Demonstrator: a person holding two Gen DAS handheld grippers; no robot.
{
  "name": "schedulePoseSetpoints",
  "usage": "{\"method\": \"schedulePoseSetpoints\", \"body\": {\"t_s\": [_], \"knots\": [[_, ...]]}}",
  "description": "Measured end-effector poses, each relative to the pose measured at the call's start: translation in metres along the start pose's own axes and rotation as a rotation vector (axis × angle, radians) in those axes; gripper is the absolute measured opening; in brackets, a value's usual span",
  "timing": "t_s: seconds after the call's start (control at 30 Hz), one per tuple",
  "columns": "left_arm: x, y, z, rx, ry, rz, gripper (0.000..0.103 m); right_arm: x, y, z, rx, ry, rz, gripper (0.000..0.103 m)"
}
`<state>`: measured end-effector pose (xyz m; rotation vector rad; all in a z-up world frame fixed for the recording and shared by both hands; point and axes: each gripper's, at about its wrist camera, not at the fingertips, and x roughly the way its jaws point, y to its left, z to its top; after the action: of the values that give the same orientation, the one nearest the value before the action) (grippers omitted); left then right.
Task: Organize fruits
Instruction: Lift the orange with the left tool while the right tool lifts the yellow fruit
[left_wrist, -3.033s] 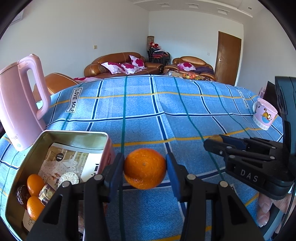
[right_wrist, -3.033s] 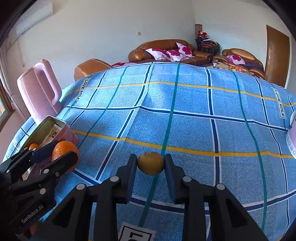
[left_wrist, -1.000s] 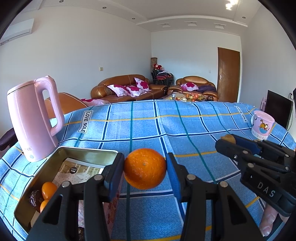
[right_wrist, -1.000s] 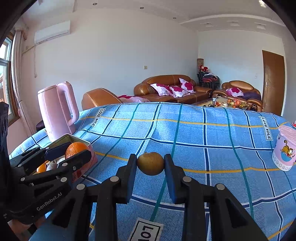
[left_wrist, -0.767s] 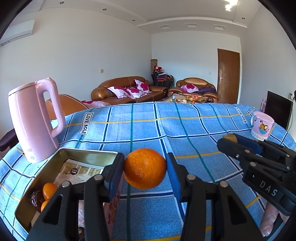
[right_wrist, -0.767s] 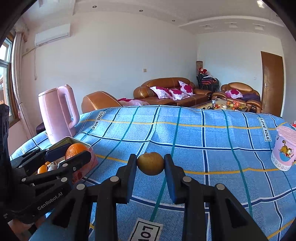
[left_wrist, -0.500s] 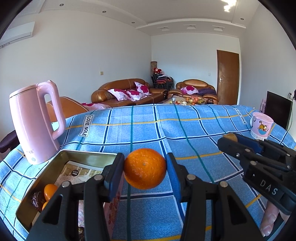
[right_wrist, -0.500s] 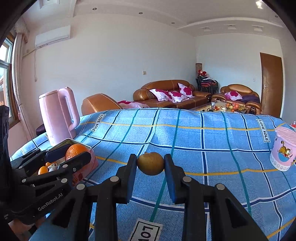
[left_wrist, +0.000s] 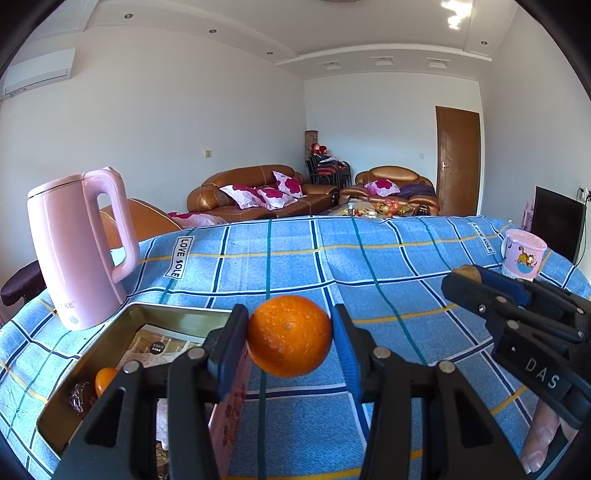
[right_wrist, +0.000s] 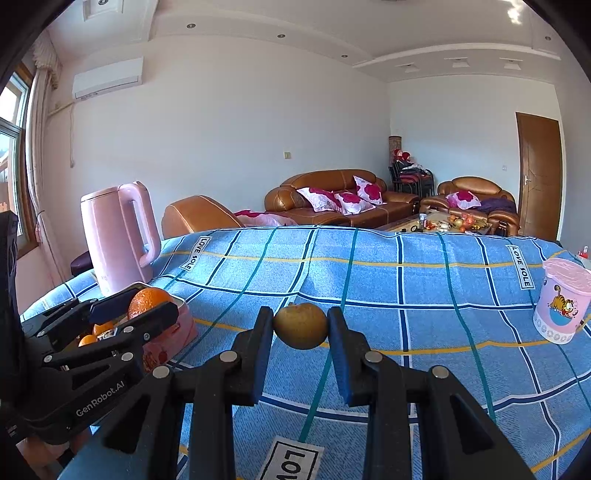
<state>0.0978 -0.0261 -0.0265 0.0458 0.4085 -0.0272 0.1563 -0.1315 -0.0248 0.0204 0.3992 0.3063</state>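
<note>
Left gripper is clamping an orange in the air, just beside the near right edge of the open tin, where small oranges are lying. Right gripper is pinching a brownish pear above the blue checked cloth, whose broad bare stretch is running to the pink cup. Pink kettle is standing behind the tin.

Right gripper clamps brown pear.
Left gripper at 9 o'clock pinches orange over tin; pink kettle at 10.
</note>
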Motion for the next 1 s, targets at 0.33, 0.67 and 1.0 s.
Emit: {"method": "schedulePoseSetpoints", "body": {"t_s": [0.33,0.67,1.0], "knots": [[-0.005,0.001,-0.001,-0.006,-0.019,0.011,0.048,-0.006,0.001,-0.001,-0.003,-0.023,-0.002,0.032],[-0.016,0.001,-0.004,0.001,-0.053,0.031,0.048,-0.013,0.006,-0.004,-0.014,-0.047,0.0,0.032],[-0.027,0.002,-0.007,-0.008,-0.061,0.036,0.048,-0.02,0.018,-0.006,-0.041,-0.057,0.008,0.032]]}}
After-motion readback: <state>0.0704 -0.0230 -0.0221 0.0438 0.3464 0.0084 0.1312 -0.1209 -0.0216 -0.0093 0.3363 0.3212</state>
